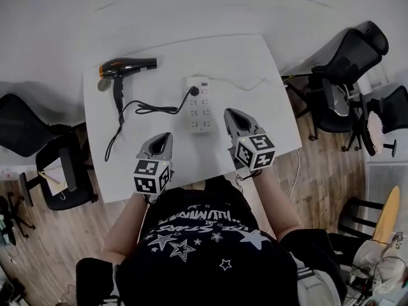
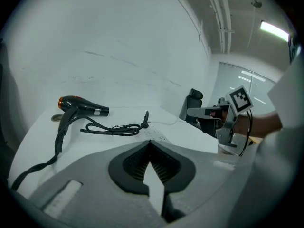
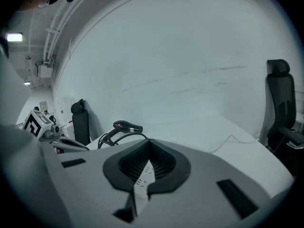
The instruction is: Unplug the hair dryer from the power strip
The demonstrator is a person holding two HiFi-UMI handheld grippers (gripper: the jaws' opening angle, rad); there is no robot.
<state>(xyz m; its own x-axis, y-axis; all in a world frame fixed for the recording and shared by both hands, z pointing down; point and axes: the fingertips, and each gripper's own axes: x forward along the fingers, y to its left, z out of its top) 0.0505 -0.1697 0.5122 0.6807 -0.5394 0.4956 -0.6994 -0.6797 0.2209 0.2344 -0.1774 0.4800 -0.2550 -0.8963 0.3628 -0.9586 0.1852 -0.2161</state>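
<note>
A black hair dryer (image 1: 127, 67) with an orange rear end lies at the far left of the white table (image 1: 255, 56). Its black cord (image 1: 150, 109) loops right to a plug (image 1: 193, 93) seated in the left side of the white power strip (image 1: 199, 107). My left gripper (image 1: 167, 135) hovers shut and empty, near the table's front edge and short of the strip. To the right of the strip's near end, my right gripper (image 1: 231, 113) is shut and empty too. The left gripper view shows the dryer (image 2: 80, 106), the plug (image 2: 146, 118) and my left gripper (image 2: 150, 141).
The strip's white cable (image 1: 248, 85) runs off to the table's right edge. A small round disc (image 1: 104, 86) lies beside the dryer. Black office chairs stand at the right (image 1: 347, 56) and at the left (image 1: 25, 129). A white wall rises behind the table.
</note>
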